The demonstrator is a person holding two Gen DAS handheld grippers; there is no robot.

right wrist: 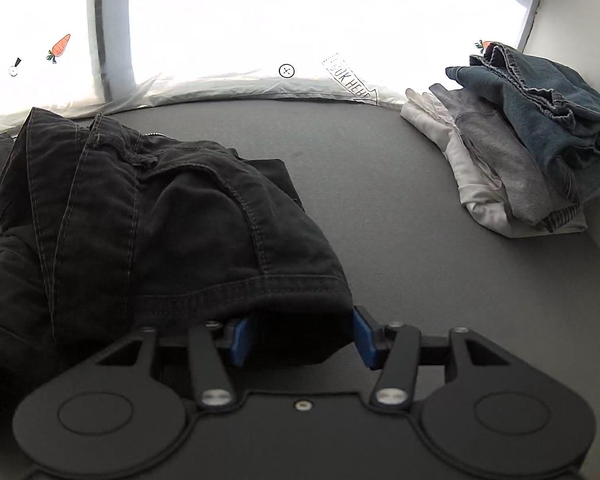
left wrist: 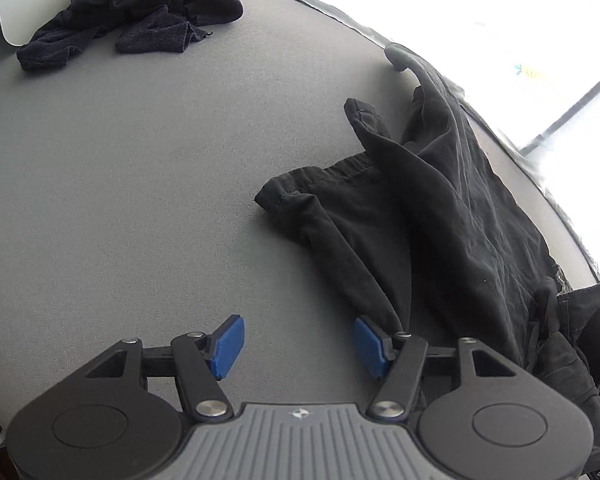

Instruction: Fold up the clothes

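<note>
A black pair of trousers (left wrist: 440, 208) lies spread and rumpled on the grey table (left wrist: 140, 184), legs reaching up and left. My left gripper (left wrist: 298, 344) is open and empty over bare table, just left of a trouser leg. In the right wrist view the same black garment (right wrist: 160, 224) bunches up with stitched seams showing. My right gripper (right wrist: 302, 338) is open, its blue pads on either side of the garment's hem, which hangs between them without being pinched.
A dark navy crumpled garment (left wrist: 140, 12) lies at the table's far left. A stack of folded clothes (right wrist: 532, 140), denim on grey on white, sits at the far right by a white wall. A bright window runs behind the table.
</note>
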